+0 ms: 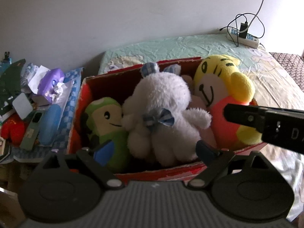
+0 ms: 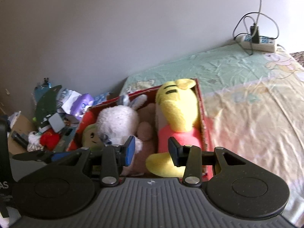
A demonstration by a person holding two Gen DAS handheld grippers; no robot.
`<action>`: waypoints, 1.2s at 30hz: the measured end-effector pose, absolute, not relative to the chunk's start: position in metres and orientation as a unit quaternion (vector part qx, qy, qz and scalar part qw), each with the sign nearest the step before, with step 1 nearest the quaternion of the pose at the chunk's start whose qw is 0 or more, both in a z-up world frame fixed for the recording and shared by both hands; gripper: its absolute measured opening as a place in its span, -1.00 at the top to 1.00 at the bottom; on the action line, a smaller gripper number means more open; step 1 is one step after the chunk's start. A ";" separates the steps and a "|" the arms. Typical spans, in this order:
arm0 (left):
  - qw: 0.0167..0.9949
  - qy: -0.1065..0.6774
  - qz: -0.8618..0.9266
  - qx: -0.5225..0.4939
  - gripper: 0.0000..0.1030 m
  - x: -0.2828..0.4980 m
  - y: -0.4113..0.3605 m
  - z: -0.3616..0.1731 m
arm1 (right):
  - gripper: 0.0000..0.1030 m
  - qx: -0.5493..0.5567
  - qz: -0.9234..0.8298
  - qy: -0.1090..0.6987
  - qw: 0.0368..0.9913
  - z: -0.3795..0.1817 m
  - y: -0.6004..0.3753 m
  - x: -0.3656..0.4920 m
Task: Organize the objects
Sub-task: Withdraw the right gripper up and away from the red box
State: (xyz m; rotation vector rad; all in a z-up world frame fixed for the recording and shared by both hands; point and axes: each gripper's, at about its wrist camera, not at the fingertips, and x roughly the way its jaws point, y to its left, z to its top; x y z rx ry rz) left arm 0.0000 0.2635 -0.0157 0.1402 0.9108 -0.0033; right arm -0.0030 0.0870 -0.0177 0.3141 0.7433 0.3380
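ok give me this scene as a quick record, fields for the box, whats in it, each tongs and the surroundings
box: red cardboard box on the bed, open top
contents: green plush, white plush, yellow tiger plush, packed side by side
left tongs: open, empty, at the box's near edge
right tongs: open, empty, over the yellow tiger plush
surroundings: power strip with cables by the wall; cluttered pile left of the box

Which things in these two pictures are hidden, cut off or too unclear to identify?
- Brown toy: right wrist view, mostly covered by the white bunny and yellow tiger; its kind is unclear.
- Box floor: left wrist view, hidden under the toys.
- Green doll lower body: left wrist view, behind the left gripper.
- Clutter pile: small, overlapping items.
- Right gripper: left wrist view, cut by the edge.
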 end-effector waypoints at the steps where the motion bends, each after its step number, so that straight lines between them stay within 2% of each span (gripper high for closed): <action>1: 0.895 0.440 0.002 0.068 -0.84 0.000 0.263 -0.016 | 0.18 0.148 0.157 0.359 0.908 -0.017 0.087 -0.004; 20: 0.899 0.431 0.026 0.069 -0.93 -0.017 0.230 0.003 | 0.17 0.119 0.091 0.370 0.917 -0.013 0.039 -0.011; 36: 0.905 0.424 0.003 0.039 -0.97 -0.030 0.137 0.013 | 0.16 0.078 0.059 0.390 0.916 -0.014 -0.038 -0.018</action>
